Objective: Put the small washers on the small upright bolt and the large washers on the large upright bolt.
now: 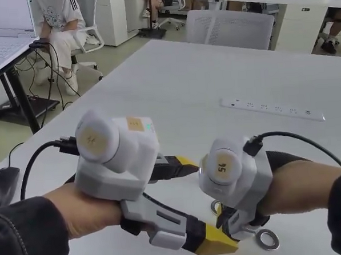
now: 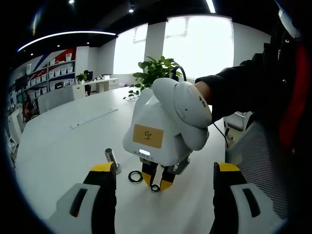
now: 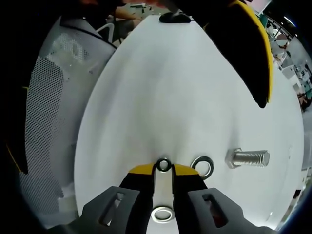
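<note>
My right gripper (image 3: 163,169) points down at the white table (image 1: 185,86), shut on a small dark washer (image 3: 163,165) pinched at its yellow tips. In the left gripper view the right gripper (image 2: 156,184) holds that washer (image 2: 155,187) just above the tabletop. An upright steel bolt (image 2: 111,158) stands a short way from it, with a dark washer (image 2: 135,176) lying between them. The bolt (image 3: 248,158) and that washer (image 3: 202,165) also show to the right of the right jaws. A bright washer (image 3: 163,214) lies under them. My left gripper (image 2: 165,168) is open and faces the right one.
A large washer (image 1: 268,239) lies near the table's front edge. A white power strip (image 1: 272,108) lies farther back on the right. A mesh chair (image 1: 228,27) stands at the far edge. A dark mouse (image 1: 2,185) sits at the left edge. A person sits at back left.
</note>
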Demonstrator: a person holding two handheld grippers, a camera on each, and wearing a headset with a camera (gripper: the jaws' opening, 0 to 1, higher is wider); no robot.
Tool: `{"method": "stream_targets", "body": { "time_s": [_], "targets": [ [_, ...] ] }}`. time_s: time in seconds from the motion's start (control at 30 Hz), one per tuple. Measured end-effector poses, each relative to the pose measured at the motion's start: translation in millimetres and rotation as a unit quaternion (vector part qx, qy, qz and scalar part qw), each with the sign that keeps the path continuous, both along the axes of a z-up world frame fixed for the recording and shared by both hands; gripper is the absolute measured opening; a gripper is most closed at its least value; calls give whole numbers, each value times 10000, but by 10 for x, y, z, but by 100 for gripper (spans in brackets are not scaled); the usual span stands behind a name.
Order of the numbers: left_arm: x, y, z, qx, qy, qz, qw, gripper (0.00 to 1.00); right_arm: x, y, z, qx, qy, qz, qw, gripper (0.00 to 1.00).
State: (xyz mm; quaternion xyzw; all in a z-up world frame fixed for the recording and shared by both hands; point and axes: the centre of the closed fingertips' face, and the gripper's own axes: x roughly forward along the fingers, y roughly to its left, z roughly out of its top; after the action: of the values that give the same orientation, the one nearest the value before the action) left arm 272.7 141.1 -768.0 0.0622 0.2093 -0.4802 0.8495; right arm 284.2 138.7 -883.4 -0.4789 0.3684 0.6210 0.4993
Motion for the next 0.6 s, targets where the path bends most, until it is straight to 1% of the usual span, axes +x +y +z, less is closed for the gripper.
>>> {"method": "stream_targets", "body": {
  "time_s": [0.13,0.6],
  "targets": [
    [-4,-1,-9,11,13,-6,10000,82,-3,-5,1,45,53,-64,10000,14],
    [-16,-23,-12,29,28,-42,10000,81,19,-99,21,-5,78,-163,9998,14]
  ]
}}
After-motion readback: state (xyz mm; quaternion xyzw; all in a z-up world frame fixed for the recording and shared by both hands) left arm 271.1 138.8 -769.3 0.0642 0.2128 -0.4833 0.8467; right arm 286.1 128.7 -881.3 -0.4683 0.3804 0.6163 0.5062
